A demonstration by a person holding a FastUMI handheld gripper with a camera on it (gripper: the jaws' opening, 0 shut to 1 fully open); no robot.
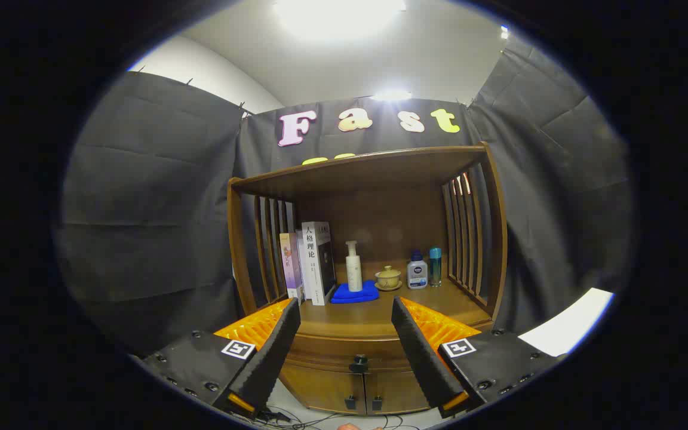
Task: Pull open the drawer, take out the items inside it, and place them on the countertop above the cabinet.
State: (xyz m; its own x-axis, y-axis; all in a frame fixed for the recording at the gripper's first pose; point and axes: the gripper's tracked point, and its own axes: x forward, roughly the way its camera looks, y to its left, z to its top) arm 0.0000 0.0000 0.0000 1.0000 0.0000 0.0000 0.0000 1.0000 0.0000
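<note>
A wooden cabinet [368, 179] with slatted sides stands ahead against the booth's wall. Its drawer [344, 355] sits shut just under the countertop [368, 319], with a dark knob [359, 362] at the front. My gripper [344, 307] is open, held some way back from the cabinet. The knob shows low between the two fingers. Nothing is between the fingers. What lies inside the drawer is hidden.
On the countertop stand several books [311, 263] at the left, a white pump bottle [353, 267] on a blue cloth [355, 294], a lidded tea cup on a saucer [388, 278], a small white bottle [417, 272] and a teal bottle [435, 266]. Two small cabinet doors [356, 391] sit below the drawer. Cables lie on the floor.
</note>
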